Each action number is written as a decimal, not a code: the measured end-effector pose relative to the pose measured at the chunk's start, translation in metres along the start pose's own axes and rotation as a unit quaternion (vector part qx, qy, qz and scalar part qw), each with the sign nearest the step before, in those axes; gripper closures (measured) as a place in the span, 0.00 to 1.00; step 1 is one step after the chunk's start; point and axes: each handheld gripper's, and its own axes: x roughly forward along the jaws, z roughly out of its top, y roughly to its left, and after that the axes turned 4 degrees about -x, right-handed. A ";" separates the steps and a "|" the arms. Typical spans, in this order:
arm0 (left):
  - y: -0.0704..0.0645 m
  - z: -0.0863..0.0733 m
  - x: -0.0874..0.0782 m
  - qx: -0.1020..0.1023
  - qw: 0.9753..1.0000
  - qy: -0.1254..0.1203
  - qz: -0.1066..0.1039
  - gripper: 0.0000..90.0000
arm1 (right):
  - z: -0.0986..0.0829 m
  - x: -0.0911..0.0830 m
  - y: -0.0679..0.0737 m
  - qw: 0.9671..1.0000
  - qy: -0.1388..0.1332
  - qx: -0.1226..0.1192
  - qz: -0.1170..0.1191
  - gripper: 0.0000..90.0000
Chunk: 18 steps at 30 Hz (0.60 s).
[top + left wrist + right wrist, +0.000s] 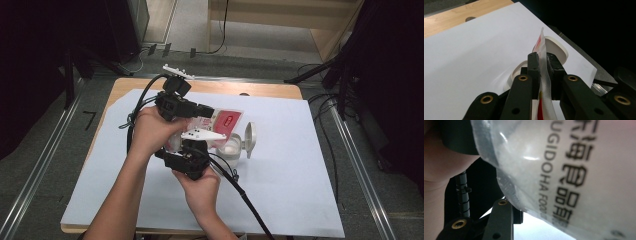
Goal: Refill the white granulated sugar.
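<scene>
Pouch held over open jar, pour in hand

Pouch (226,120) is hanging above the sheet (300,165), held between both grippers, just above and behind the jar (231,149). Left gripper (543,65) is pinching the pouch's crimped clear seam edge-on, jaws together on the film. Right gripper (200,142) is working at the pouch's lower part; in the right gripper view the printed film is pressing close against the lens and one jaw is showing below it, so whether those jaws are closed cannot be told.

Jar is standing on the sheet with its hinged lid (250,140) flipped open to the right.

Judgement: the step is tipping the contents into the jar. To do it well, the left grip should be staying firm on the seam while the open corner is being lowered right over the jar mouth, tilting slowly to avoid spills.

Pouch is looking soft and clear-edged, with a red and white front, black lettering, and pale contents inside.
</scene>
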 end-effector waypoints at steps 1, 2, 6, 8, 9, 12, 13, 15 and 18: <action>0.000 0.000 0.000 -0.001 1.000 0.001 0.001 0.93 | 0.000 0.000 0.000 1.000 0.001 0.001 0.001 0.71; -0.001 0.000 0.000 0.000 1.000 0.001 0.000 0.93 | 0.000 -0.001 0.000 1.000 0.000 0.002 0.001 0.71; -0.001 0.000 0.002 0.003 1.000 -0.004 -0.002 0.93 | -0.001 -0.001 -0.002 1.000 0.000 -0.004 -0.002 0.71; -0.001 0.000 0.002 0.002 1.000 -0.003 -0.001 0.93 | -0.001 -0.002 -0.003 1.000 0.003 -0.006 -0.002 0.71; -0.001 0.000 0.002 0.002 1.000 -0.002 0.000 0.93 | -0.001 -0.002 -0.003 1.000 0.003 -0.006 -0.002 0.71; -0.002 0.000 0.002 0.002 1.000 -0.004 0.000 0.93 | -0.001 -0.003 -0.003 1.000 0.002 -0.005 0.001 0.71; -0.002 0.000 0.001 0.002 1.000 -0.003 0.001 0.93 | -0.001 -0.003 -0.003 1.000 0.001 -0.005 0.000 0.71; -0.001 -0.001 0.001 0.003 1.000 -0.005 -0.002 0.93 | -0.001 -0.003 -0.003 1.000 0.002 -0.008 -0.002 0.71; -0.001 -0.001 0.002 0.002 1.000 -0.008 -0.005 0.93 | 0.000 -0.003 -0.004 1.000 0.003 -0.008 -0.003 0.71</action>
